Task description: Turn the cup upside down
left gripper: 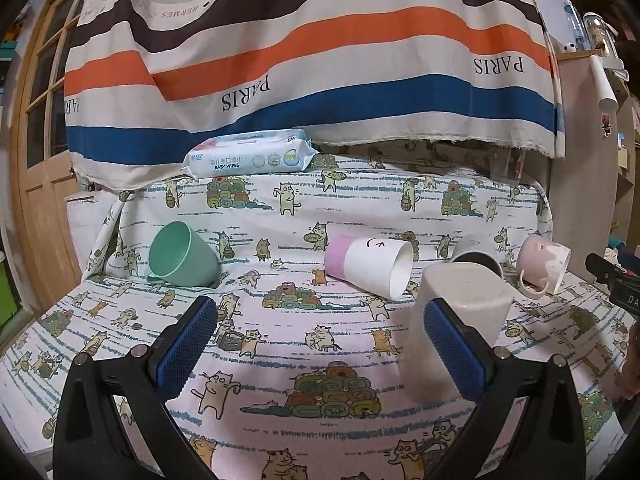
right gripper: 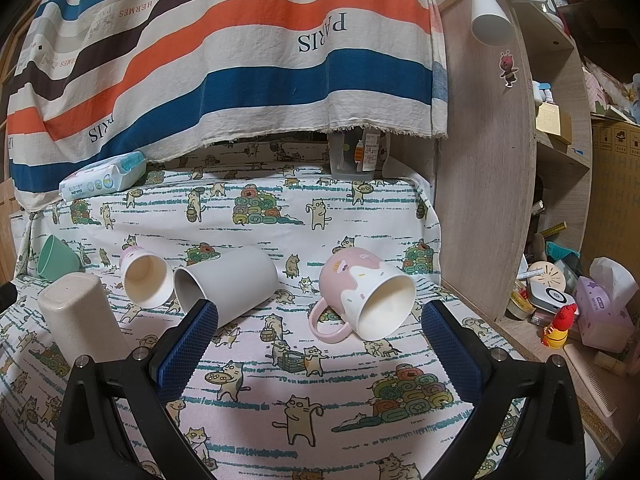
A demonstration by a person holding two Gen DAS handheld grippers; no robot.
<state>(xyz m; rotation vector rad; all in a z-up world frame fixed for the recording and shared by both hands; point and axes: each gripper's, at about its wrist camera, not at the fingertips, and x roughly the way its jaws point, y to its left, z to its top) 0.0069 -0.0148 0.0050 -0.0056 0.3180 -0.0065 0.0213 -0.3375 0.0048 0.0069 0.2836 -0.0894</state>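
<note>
Cups lie tipped over on the cat-print cloth [right gripper: 320,400]: beside the already inverted beige cup [right gripper: 80,316] rest a grey cup [right gripper: 236,284], a pink mug [right gripper: 364,292], a paper cup [right gripper: 146,276] and a green cup [left gripper: 182,256]. The pink mug looks ceramic, stiff, slick, breakable; grasp across its body. Right gripper [right gripper: 320,344] and left gripper [left gripper: 320,340] both gape, holding nothing.

Upturned cup [left gripper: 460,320] right of four toppled cups [left gripper: 370,266]

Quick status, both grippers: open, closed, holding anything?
Left gripper: open, holding nothing.
Right gripper: open, holding nothing.
</note>
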